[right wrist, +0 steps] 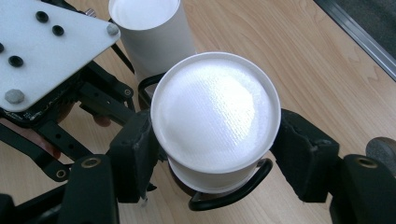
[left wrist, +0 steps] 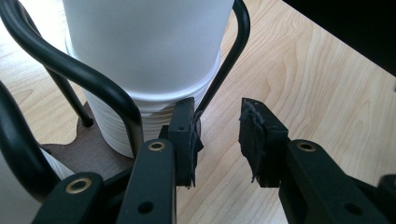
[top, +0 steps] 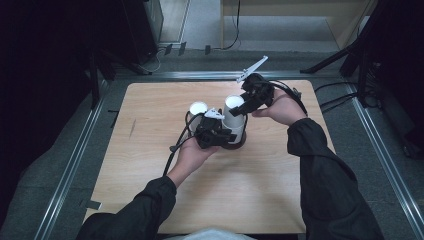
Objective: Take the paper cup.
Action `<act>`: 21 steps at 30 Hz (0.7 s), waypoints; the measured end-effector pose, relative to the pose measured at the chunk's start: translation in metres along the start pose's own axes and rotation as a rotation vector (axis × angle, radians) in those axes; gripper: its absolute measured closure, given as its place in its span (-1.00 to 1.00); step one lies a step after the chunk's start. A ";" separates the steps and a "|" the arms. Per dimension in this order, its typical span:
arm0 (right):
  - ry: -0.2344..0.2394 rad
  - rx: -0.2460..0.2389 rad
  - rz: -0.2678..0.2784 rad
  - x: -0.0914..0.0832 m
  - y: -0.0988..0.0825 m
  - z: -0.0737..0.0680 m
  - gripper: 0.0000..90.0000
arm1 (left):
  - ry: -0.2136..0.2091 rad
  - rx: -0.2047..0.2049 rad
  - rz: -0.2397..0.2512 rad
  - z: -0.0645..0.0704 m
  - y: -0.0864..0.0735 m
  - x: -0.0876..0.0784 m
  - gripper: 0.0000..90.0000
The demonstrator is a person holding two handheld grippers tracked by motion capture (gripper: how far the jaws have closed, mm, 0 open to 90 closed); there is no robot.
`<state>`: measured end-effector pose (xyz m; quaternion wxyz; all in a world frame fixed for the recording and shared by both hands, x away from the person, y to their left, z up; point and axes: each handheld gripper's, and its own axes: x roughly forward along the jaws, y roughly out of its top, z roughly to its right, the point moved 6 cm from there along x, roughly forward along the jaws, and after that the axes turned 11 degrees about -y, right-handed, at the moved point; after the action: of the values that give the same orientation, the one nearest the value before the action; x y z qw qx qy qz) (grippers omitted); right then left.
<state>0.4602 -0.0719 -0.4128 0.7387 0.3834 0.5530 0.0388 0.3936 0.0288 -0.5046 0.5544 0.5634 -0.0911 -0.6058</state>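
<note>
Standing on the wooden counter (top: 150, 165) is a black wire rack (right wrist: 224, 198) on a dark brown base (left wrist: 91, 149), carrying white cups. The near cup (right wrist: 215, 116) sits upside down in a wire ring of the rack, its closed, faintly textured bottom facing up, and below it the rim of another white cup shows, so it looks stacked on at least one more. Behind it a second white cup (right wrist: 149, 35) stands, also closed on top; what either cup holds cannot be seen.

The right claw (right wrist: 215, 140) comes from the far right side of the counter, and its two black jaws press on opposite sides of the near cup just under its top edge, holding it.

The left claw (left wrist: 217, 137) comes from the near side, low by the rack's base. Its jaws stand narrowly apart with bare counter between them; one jaw lies just beside a black wire upright and the ribbed lower cups (left wrist: 149, 116), though whether it touches them I cannot tell
</note>
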 end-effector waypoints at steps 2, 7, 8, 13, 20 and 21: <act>-0.003 0.001 -0.003 -0.001 0.001 -0.001 -0.24 | 0.002 0.002 0.001 0.000 0.000 0.000 0.48; -0.001 0.014 -0.003 -0.004 0.003 0.000 -0.24 | -0.001 -0.004 0.004 -0.001 0.000 0.000 0.48; -0.002 0.013 -0.003 -0.005 0.004 0.000 -0.24 | -0.001 -0.004 0.004 -0.001 0.000 0.000 0.47; 0.008 0.008 -0.002 -0.011 0.008 0.001 -0.23 | -0.005 -0.006 0.005 -0.001 0.000 0.000 0.47; 0.009 0.011 0.000 -0.024 0.016 0.002 -0.23 | 0.001 -0.006 0.008 -0.001 0.000 0.000 0.48; 0.010 0.008 0.006 -0.026 0.017 0.002 -0.23 | 0.006 -0.001 0.008 -0.001 0.000 0.000 0.48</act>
<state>0.4580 -0.0735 -0.3823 0.7341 0.3880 0.5558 0.0408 0.3942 0.0288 -0.5046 0.5576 0.5643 -0.0914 -0.6019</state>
